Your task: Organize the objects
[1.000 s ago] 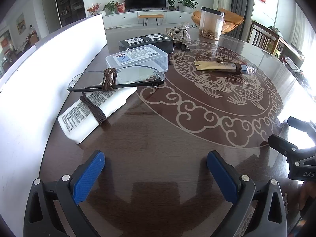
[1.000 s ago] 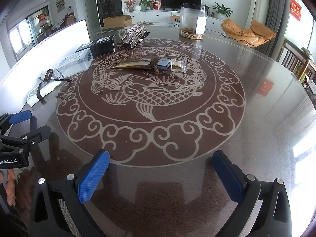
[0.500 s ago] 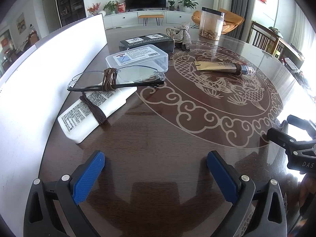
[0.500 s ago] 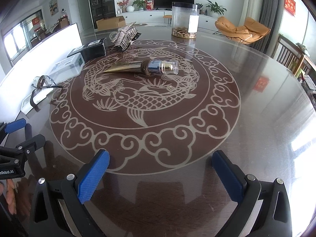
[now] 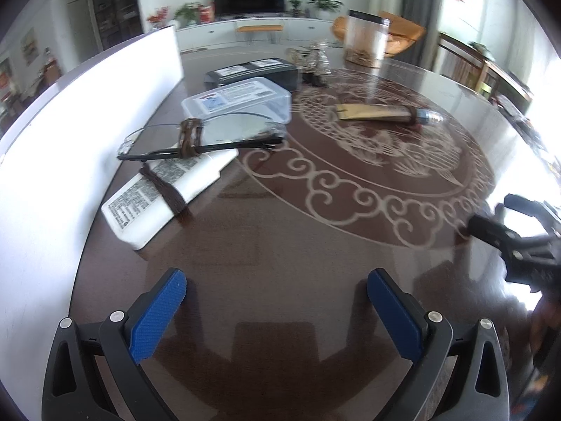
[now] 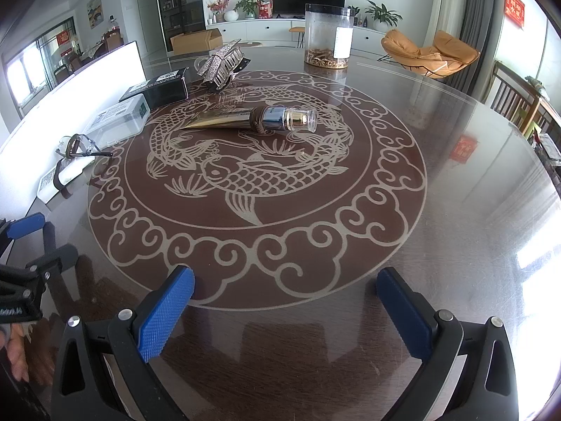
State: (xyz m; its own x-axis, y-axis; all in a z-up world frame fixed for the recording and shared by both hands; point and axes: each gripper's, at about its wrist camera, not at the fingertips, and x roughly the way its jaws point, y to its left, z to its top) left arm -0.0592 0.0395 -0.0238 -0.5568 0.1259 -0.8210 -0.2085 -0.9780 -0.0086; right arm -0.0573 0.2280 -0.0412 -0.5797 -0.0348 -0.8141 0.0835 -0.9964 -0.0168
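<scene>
My left gripper [image 5: 277,280] is open and empty above the dark table [image 5: 280,245]. Ahead of it on the left, folded glasses [image 5: 196,137] rest on a white box [image 5: 168,189] wrapped in a brown band. Behind them lie a clear plastic box [image 5: 242,100] and a black box [image 5: 256,72]. My right gripper [image 6: 285,277] is also open and empty, low over the carved fish pattern. A gold tube [image 6: 252,119] with a clear cap lies further ahead of it. A silver hair clip [image 6: 221,66] sits beside the black box [image 6: 161,87].
A tall clear jar [image 6: 328,40] stands at the table's far side. A white board [image 5: 70,122] runs along the left edge. The left gripper [image 6: 31,238] shows at the right view's left edge, with a hand below it. Chairs stand beyond the table on the right.
My right gripper has moved forward over the table, so the gold tube and jar look nearer. The left view has shifted only slightly and is a little blurred.
</scene>
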